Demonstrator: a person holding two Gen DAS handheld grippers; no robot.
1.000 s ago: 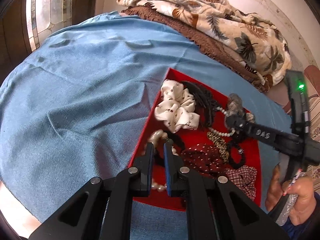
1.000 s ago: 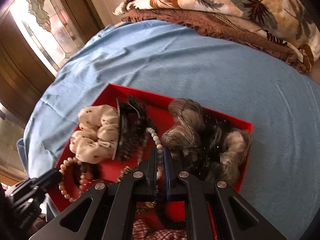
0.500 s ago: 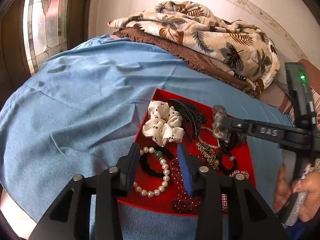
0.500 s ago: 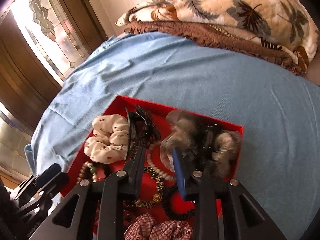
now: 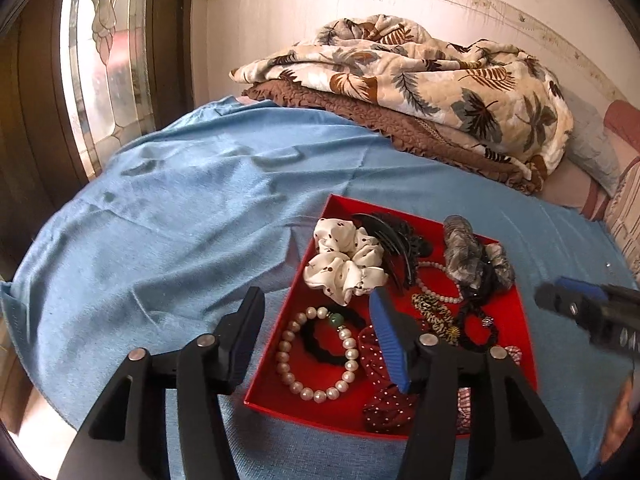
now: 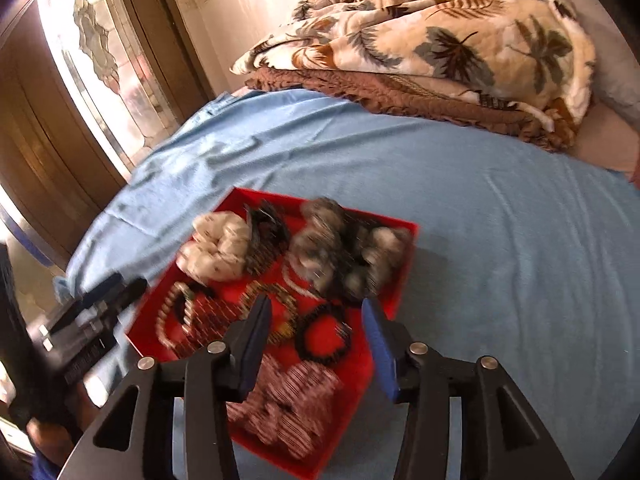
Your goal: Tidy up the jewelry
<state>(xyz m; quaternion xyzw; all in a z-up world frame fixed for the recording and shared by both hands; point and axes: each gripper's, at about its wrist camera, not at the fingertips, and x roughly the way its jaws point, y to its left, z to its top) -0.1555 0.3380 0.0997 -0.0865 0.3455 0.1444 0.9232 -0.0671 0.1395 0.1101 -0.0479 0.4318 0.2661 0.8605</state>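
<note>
- On the bed's blue sheet (image 5: 168, 216), at the left of the scene, nothing is lying loose; all the jewelry is sitting in the red tray (image 5: 524, 320).
- Over the tray's near-left corner, the left gripper (image 5: 316, 340) is now hanging with its fingers spread wide and empty, where a second ago they were pressed together low over the pearl bracelet (image 5: 316, 356). The bracelet is lying flat in the tray, looped beside a black hair tie (image 5: 324, 342), so the left side is reading as a finished placement and a pull-back.
- Further right in the tray, the white scrunchie (image 5: 344, 264), black claw clip (image 5: 394, 244) and grey scrunchie (image 5: 464, 248) are crowding the far half.
- Above the tray's near-right part, the right gripper (image 6: 316, 336) is also holding its fingers apart with nothing between them, having been closed down among the beads a second ago; its view is motion-blurred, so it is probably still retreating.
- With both sides released and withdrawing, the sorting seems to be nearly or fully done.
</note>
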